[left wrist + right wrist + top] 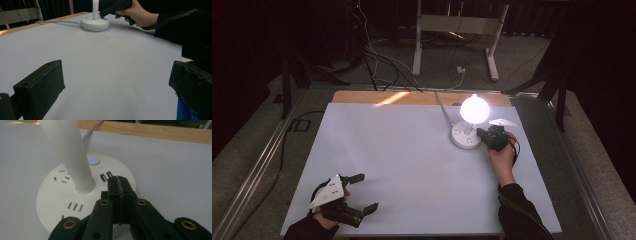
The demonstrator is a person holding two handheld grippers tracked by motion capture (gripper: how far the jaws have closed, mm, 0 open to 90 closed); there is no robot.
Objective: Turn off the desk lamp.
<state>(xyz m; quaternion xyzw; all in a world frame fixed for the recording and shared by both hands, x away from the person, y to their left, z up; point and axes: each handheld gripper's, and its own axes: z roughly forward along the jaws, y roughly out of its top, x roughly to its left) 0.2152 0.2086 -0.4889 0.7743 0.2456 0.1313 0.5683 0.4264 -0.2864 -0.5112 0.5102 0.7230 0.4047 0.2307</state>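
1. Left gripper point(362, 192): we are resting it at the table's point(412, 170) near left corner, jaws spread wide with nothing between them. The left hand point(324, 212) is gripping it from behind, grey plate on top, jaws pointing toward the table's right side.

2. White sheet: we are seeing it bare across the table's middle, between the two grippers.

3. Right hand point(503, 152): we are reaching it forward along the right edge, forearm nearly straight, dark sleeve at the near edge.

4. Right gripper point(119, 182): we are keeping its jaws pressed together, pinching nothing, the joined tip hovering over or touching the base's top beside the USB ports; contact we cannot tell.

5. Lamp base point(60, 202): a round white socket hub near the far right corner, its cable running off the far edge. A blue-lit button point(94, 160) is glowing just beyond the tip.

6. Lamp stem point(68, 155) and lit globe point(474, 109): rising from the base's centre.

7. Handling note, our judgement: we are working the button with the closed tip; press straight down, lightly, keeping clear of the stem so the base is not sliding.
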